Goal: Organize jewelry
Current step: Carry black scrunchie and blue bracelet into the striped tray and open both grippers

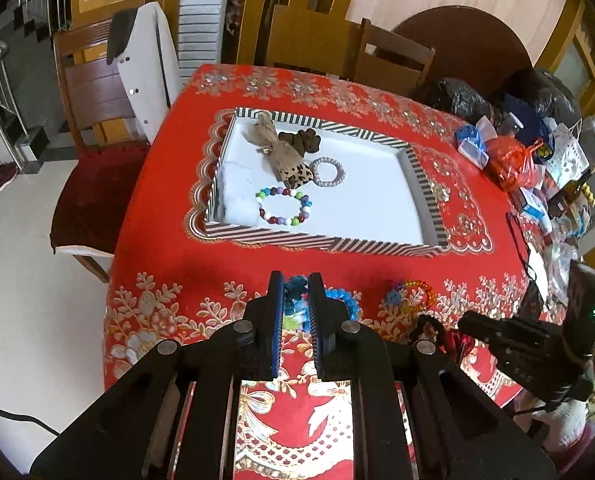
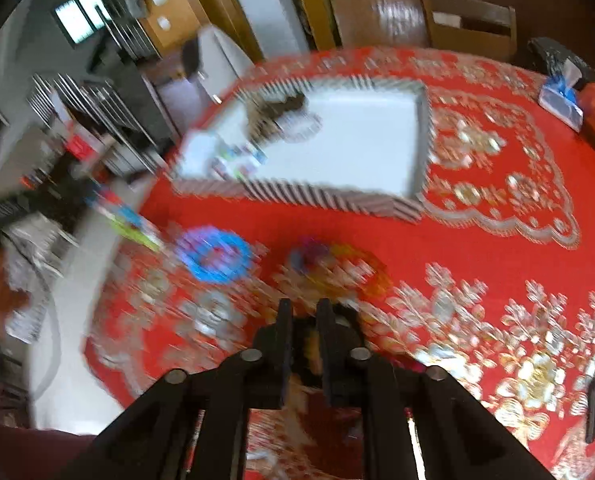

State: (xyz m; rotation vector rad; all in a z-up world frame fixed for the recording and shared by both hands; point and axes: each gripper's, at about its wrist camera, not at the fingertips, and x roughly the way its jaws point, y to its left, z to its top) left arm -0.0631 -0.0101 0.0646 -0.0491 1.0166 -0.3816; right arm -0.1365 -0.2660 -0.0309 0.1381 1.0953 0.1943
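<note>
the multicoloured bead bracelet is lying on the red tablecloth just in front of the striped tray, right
Not quite. The multicoloured bead bracelet lies inside the striped tray, on its white floor near the front left corner, not on the red tablecloth. The left wrist view shows this clearly; the right wrist view is too blurred.

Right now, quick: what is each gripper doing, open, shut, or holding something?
Left gripper: closed on the blue beaded bracelet, low over the red tablecloth.
Right gripper: nearly closed; the blur hides whether it holds anything.
</note>
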